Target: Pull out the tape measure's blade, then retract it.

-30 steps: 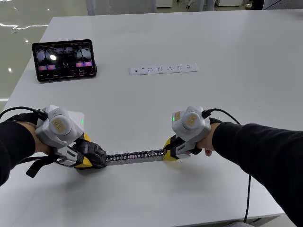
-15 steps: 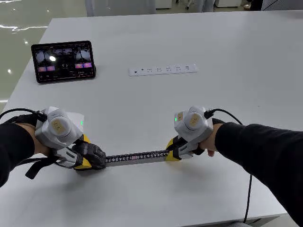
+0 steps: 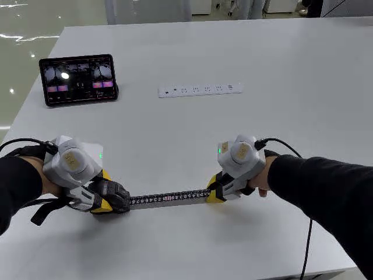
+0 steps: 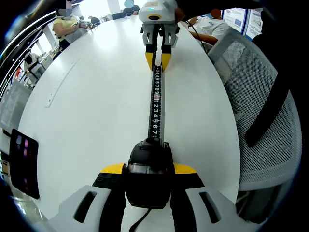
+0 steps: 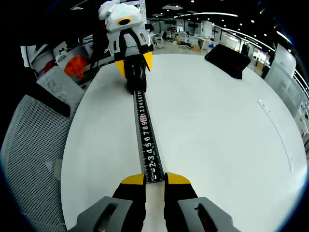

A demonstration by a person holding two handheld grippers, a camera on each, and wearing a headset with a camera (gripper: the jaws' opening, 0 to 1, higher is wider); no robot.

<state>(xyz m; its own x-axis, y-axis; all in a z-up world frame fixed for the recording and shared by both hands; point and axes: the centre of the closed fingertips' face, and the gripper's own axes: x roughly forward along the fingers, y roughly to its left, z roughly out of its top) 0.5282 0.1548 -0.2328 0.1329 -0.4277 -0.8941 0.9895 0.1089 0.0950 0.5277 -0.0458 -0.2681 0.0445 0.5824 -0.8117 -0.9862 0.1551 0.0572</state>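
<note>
Tape measure sits low on the worktop, at about 7 o'clock in the head view. Your left tool is closed on its black body, with one yellow tip on each side. From the body the blade lies flat on the worktop and points to 3 o'clock. You can read the numbers on it. Your right tool is almost closed, and its two yellow tips pinch the end of the blade. A tablet stands at 10 o'clock with its screen lit. A power strip lies at 12 o'clock, well apart from the blade.
</note>
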